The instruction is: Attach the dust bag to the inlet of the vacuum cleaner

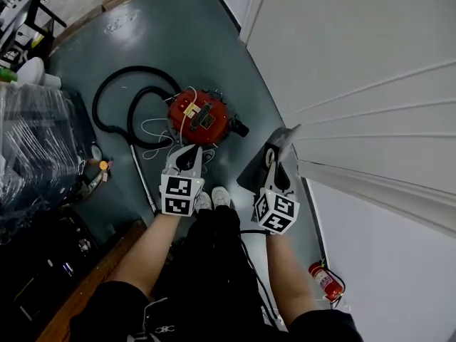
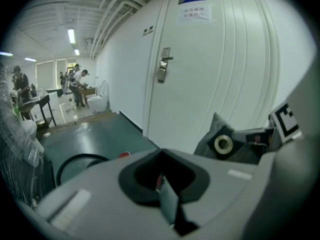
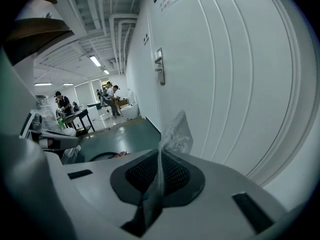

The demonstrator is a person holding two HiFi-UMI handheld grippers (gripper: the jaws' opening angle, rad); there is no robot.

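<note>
Left gripper (image 1: 187, 154) first: jaws pressed together with nothing between them, aimed down at the red vacuum cleaner (image 1: 201, 117) on the green floor (image 1: 142, 48) just past its tips, left forearm (image 1: 153, 244) stretched forward. Over to the right gripper (image 1: 279, 171): jaws clamped on a thin edge of the grey dust bag (image 1: 254, 172), held beside the vacuum and apart from it, its round collar (image 2: 223, 144) turned toward the left gripper, right forearm (image 1: 285, 269) angled down alongside.
</note>
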